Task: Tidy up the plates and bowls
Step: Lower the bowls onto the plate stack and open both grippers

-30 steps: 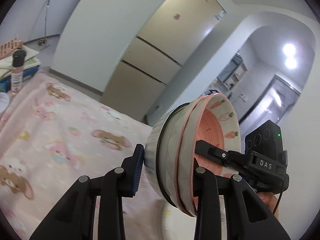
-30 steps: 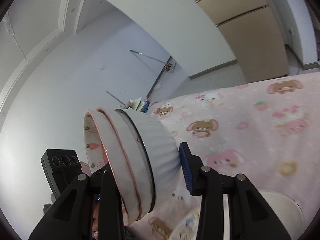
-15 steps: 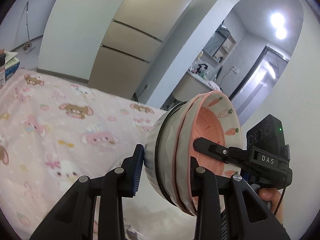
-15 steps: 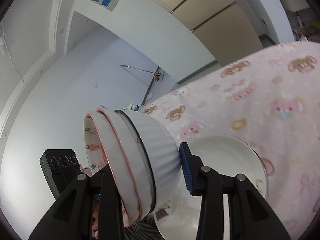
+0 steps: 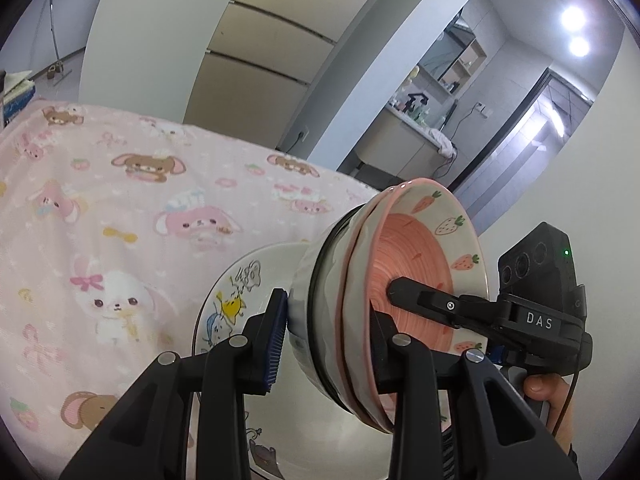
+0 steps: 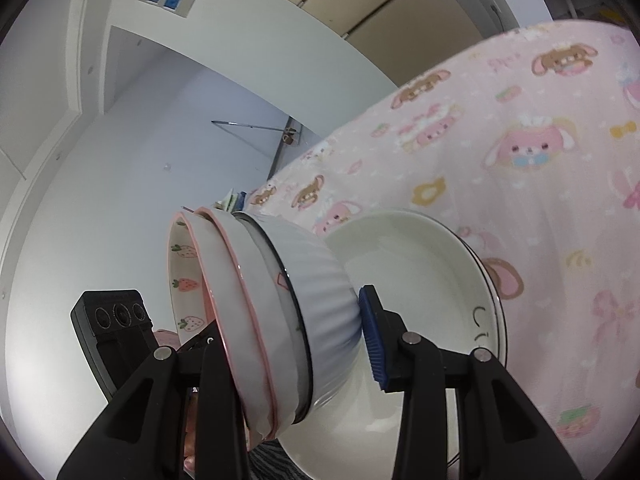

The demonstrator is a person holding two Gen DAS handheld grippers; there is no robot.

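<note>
Left gripper (image 5: pixel 328 340) and right gripper (image 6: pixel 294 344) each clamp the tilted bowl stack (image 5: pixel 384 304), held above the white plate (image 6: pixel 420 248) on the pink tablecloth (image 5: pixel 100 208); beige cabinets (image 5: pixel 256 60) behind.

My bowls (image 5: pixel 420 264) were white and pink with strawberries and carrots; the cloth (image 5: pixel 120 200) was pink with cartoon bunnies and bears.

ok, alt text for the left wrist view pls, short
A nested stack of bowls, tipped on its side, is clamped between the left gripper jaws, while the right gripper grips its pink, strawberry-patterned inside. Below lies a white plate with cartoon drawings on a pink animal-print cloth.
</note>
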